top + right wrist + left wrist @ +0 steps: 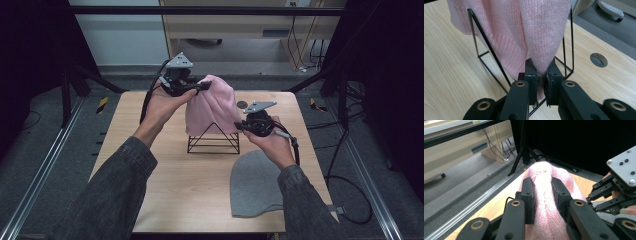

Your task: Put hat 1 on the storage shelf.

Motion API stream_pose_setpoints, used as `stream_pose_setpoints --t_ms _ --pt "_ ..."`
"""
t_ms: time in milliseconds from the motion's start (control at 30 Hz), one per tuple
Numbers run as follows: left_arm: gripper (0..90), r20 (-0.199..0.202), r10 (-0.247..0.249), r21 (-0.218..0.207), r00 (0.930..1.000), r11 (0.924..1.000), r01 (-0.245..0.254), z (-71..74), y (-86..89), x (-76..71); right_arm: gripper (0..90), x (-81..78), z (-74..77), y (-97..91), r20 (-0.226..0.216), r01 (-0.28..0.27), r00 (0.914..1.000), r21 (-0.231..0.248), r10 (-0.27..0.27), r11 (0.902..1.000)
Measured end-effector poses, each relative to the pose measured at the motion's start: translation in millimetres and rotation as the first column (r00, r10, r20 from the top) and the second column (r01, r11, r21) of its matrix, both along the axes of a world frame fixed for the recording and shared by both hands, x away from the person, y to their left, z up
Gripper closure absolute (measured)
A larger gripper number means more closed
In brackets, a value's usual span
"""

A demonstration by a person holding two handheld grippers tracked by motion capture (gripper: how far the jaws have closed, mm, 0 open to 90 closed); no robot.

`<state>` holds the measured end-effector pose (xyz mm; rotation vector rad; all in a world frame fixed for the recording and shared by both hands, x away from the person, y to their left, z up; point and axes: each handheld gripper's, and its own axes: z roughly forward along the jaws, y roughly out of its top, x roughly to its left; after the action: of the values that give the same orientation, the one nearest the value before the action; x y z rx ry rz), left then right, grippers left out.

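Observation:
A pink knitted beanie (pixel 212 105) hangs over a black wire stand (pixel 214 142) in the middle of the wooden table. My left gripper (pixel 202 86) is shut on the beanie's top at its far left; in the left gripper view the pink knit (pixel 544 195) is pinched between both jaws. My right gripper (pixel 239 126) is shut on the beanie's lower right hem, and in the right gripper view the pink fabric (pixel 541 50) runs down between the jaws in front of the stand's wires (pixel 486 42). A grey beanie (pixel 255 185) lies flat at the near right.
The wooden table (pixel 165 185) has a round grey cable cap (pixel 242 104) behind the stand. Black frame legs and cables stand on the floor around the table. A pale cabinet stands at the back.

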<state>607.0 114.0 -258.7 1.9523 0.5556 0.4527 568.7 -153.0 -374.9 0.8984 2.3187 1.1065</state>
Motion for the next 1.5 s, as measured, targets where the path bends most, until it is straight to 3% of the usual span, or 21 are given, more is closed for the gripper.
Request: stream_pose_setpoints --t_ms 300,1333,1500 --pt "74.4 0.003 -0.008 0.025 1.0000 0.9997 0.008 -8.1 -4.0 -1.4 82.4 0.2 -11.4 -0.1 -0.016 0.006 0.9999 -0.006 -0.006 1.0000" --pt "74.1 -0.026 -0.023 0.045 0.9994 0.9987 0.024 -32.4 -1.1 -6.0 82.3 3.6 -33.6 -1.2 -0.055 0.025 0.9982 -0.022 -0.026 0.9994" --pt "73.8 -0.030 -0.023 0.033 0.9993 0.9992 0.024 -35.6 -2.1 -8.4 82.6 3.9 -38.0 -0.3 -0.059 0.031 0.9977 -0.024 -0.032 0.9992"
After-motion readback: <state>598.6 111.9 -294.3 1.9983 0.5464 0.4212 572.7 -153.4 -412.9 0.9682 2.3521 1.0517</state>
